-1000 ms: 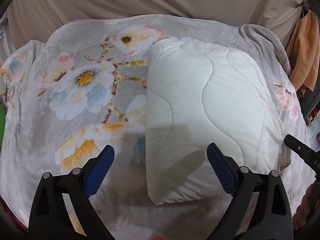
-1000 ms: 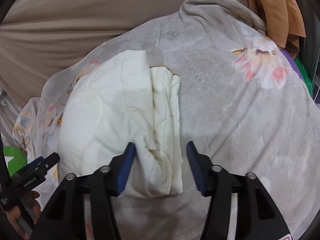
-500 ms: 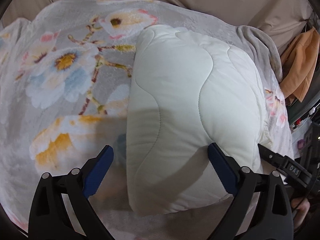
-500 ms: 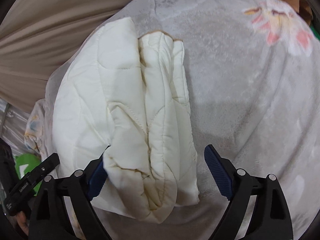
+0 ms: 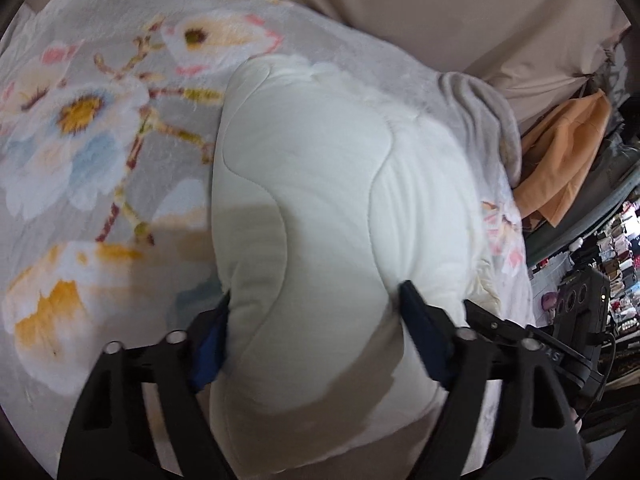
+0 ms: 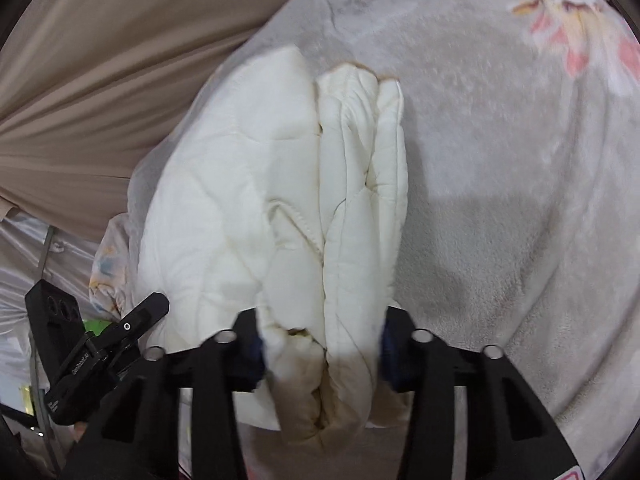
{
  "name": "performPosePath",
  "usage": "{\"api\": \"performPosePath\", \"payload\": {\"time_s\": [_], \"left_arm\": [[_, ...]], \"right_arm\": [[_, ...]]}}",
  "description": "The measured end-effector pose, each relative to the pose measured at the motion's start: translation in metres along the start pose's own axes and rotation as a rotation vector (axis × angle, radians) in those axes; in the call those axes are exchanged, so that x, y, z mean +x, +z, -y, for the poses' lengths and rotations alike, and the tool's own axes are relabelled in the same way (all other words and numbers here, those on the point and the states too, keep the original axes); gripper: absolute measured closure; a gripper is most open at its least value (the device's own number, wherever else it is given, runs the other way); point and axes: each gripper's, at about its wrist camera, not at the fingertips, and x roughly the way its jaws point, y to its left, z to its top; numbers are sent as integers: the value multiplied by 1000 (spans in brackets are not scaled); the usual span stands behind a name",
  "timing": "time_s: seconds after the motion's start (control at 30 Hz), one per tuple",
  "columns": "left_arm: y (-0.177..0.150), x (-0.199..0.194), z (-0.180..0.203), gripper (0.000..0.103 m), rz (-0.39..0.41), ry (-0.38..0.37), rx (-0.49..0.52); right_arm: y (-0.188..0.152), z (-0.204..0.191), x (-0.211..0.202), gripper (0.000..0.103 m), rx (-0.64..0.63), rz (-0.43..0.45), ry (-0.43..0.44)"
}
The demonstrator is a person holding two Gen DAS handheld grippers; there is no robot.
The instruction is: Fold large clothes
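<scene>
A folded white quilted duvet [image 5: 320,184] lies on a grey blanket with big flowers [image 5: 80,128]. My left gripper [image 5: 316,320] straddles the duvet's near smooth end; its jaws are closing and both blue pads [image 5: 420,320] dent the padding. In the right wrist view the same duvet [image 6: 224,208] shows its stacked open edges [image 6: 360,200]. My right gripper [image 6: 320,344] is closing there, and its pads squeeze the near corner of those layers. Each gripper appears at the rim of the other's view: the right one [image 5: 516,340], the left one [image 6: 108,340].
A beige curtain [image 5: 440,12] hangs behind the bed. An orange cloth [image 5: 560,160] hangs at the right, with cluttered shelves [image 5: 612,248] below it. The grey blanket [image 6: 500,160] spreads out to the right of the duvet.
Both grippers have tipped down and pushed in over the duvet's near end. Their wide jaws have narrowed until the pads press into it, the right one on the layered edges.
</scene>
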Motion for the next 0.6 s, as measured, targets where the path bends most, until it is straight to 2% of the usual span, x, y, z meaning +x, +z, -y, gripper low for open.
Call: {"api": "performPosePath", "payload": {"time_s": [0.07,0.13,0.23,0.4,0.53,0.6], "left_arm": [[5,-21,9,43,32,-28,30],[10,-44,16,47,64,-48,65],[18,-88,28,49,128,-72,124],[32,-163,23,50,255,-102,191],[45,-218,-3,50,367,-89,230],[51,-232,-24,50,409,-55,260]], "right_arm": [[1,-10,-16,69,-6,37,20],[-1,-22,-37,70,-30,75,38],[-7,-49,-70,71,-80,134,73],[-22,-118,-112,71,-223,242,104],[-25,-181,-114,71,-343,312,145],[-21,-203,-98,71,-370,306,165]]}}
